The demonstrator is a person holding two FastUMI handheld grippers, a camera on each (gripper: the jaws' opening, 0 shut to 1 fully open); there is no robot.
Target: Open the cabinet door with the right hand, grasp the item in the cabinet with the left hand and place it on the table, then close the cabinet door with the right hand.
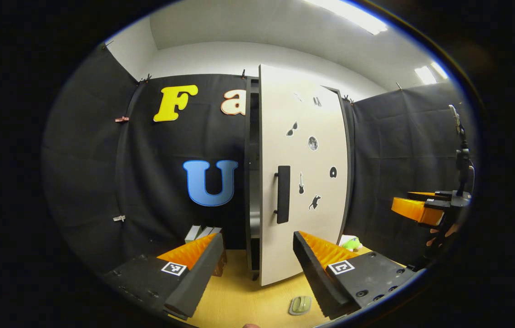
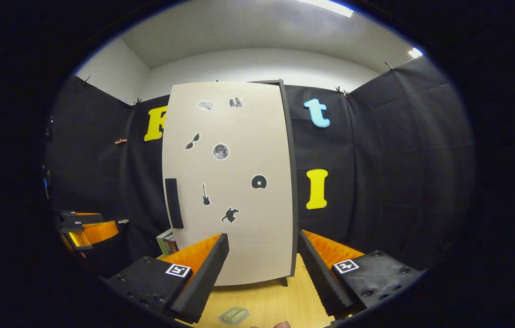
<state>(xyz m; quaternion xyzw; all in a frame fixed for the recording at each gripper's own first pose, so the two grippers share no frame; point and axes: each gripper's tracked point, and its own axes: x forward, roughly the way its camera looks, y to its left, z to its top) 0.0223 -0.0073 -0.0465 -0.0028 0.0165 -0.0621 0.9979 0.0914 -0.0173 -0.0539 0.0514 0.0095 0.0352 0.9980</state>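
Wooden table (image 1: 234,291) — black cloth walls (image 1: 398,150).

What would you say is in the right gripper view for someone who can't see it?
A tall cabinet door with small stickers and a dark handle stands ahead on a wooden table. The right gripper is open before it.

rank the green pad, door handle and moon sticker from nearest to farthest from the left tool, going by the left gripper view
1. green pad, on the table just by the left tool
2. door handle, ahead at mid-height on the door
3. moon sticker, higher up the door, right of the handle
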